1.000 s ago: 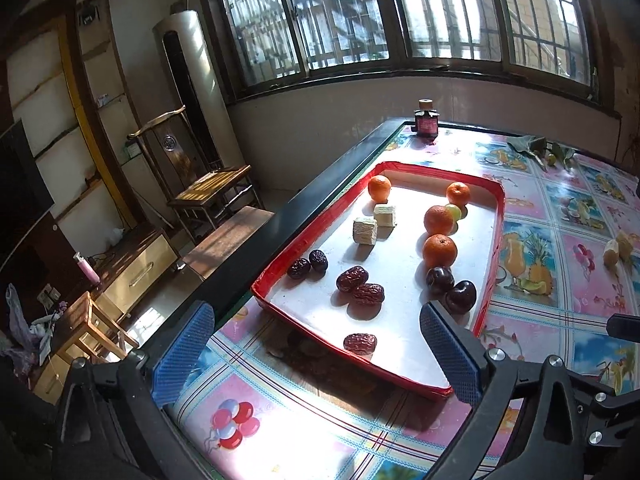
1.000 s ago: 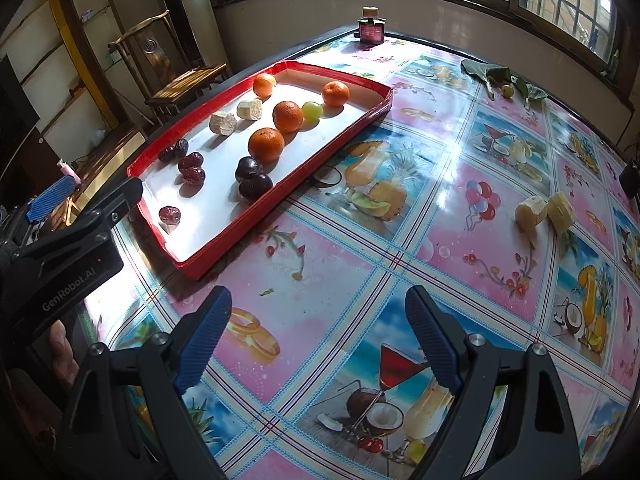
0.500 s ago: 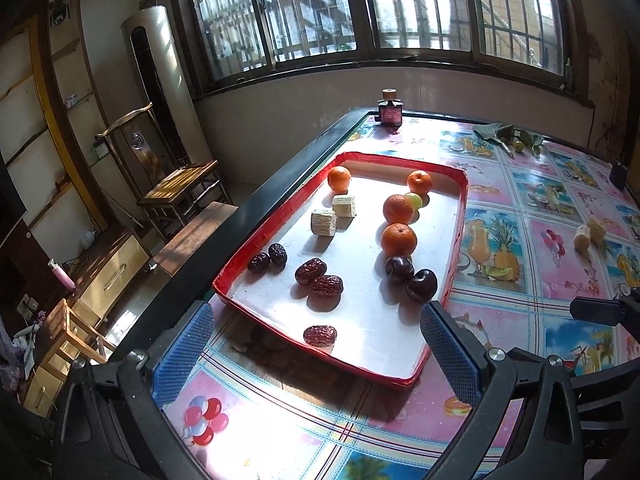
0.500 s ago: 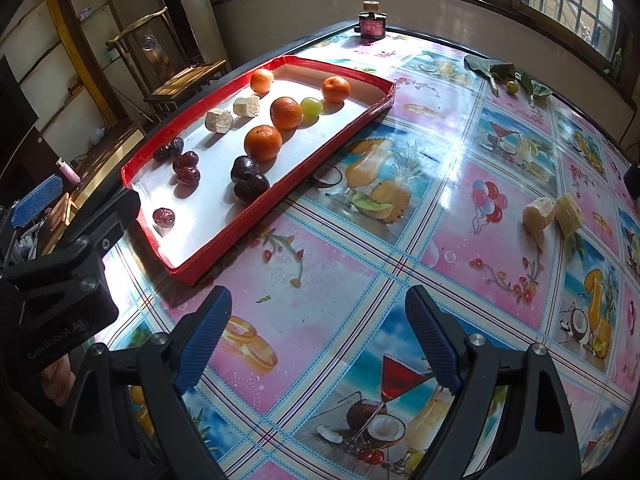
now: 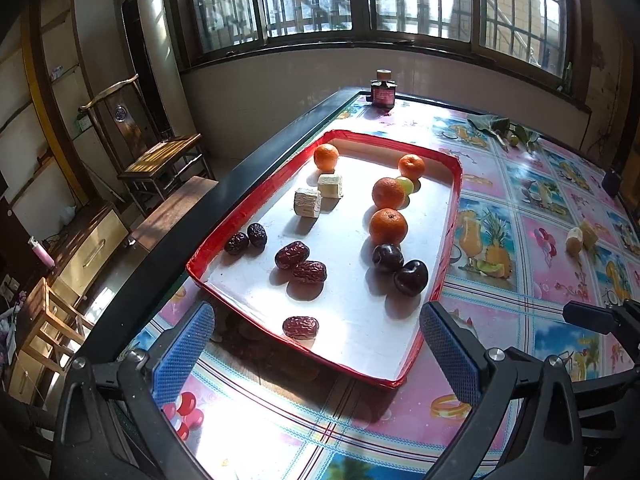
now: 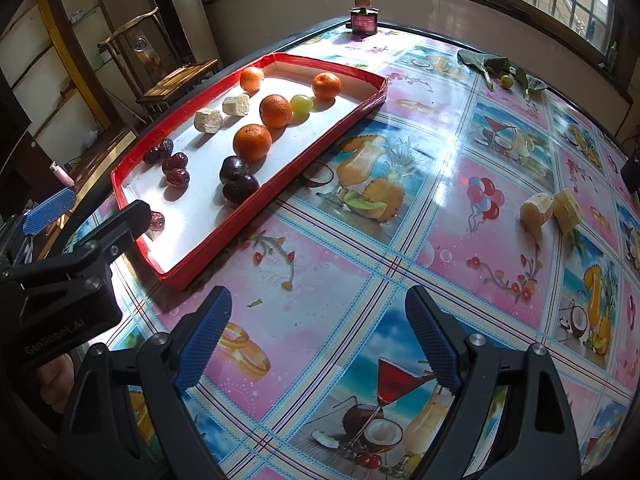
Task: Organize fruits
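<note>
Both tongs hang released and empty: the left tongs (image 5: 316, 344) over the near end of the red tray (image 5: 448, 240), the right tongs (image 6: 318, 336) over the patterned desk (image 6: 360, 248). In the tray lie a lone date (image 5: 301, 327), dark plums (image 5: 411, 277), then oranges (image 5: 388, 227). Two pale fruit chunks (image 6: 550, 210) sit well apart on the desk, a small bottle (image 6: 363, 20) farthest.
</note>
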Tool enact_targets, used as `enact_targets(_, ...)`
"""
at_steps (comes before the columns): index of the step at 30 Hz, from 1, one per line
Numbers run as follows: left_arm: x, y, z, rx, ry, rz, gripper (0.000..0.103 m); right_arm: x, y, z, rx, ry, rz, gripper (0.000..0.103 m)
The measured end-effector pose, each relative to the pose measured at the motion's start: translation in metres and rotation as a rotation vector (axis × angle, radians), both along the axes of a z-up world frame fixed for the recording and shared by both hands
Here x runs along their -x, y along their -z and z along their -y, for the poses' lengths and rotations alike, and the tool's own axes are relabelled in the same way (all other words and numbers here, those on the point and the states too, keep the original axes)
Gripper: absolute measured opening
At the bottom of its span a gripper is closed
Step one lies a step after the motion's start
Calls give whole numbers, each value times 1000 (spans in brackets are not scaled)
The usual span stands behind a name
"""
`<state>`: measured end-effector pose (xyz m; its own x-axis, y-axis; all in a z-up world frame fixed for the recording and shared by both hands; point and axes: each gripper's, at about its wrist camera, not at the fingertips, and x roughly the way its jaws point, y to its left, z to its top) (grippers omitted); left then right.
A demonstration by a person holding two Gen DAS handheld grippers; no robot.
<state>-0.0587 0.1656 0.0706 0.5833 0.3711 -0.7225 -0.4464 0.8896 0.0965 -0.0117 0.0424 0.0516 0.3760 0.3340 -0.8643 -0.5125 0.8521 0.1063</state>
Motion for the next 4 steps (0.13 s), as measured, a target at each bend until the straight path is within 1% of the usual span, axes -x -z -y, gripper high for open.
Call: enact_targets(4, -2, -1, 2, 2, 12, -6, 102, -1, 0, 3, 1, 13, 0, 89)
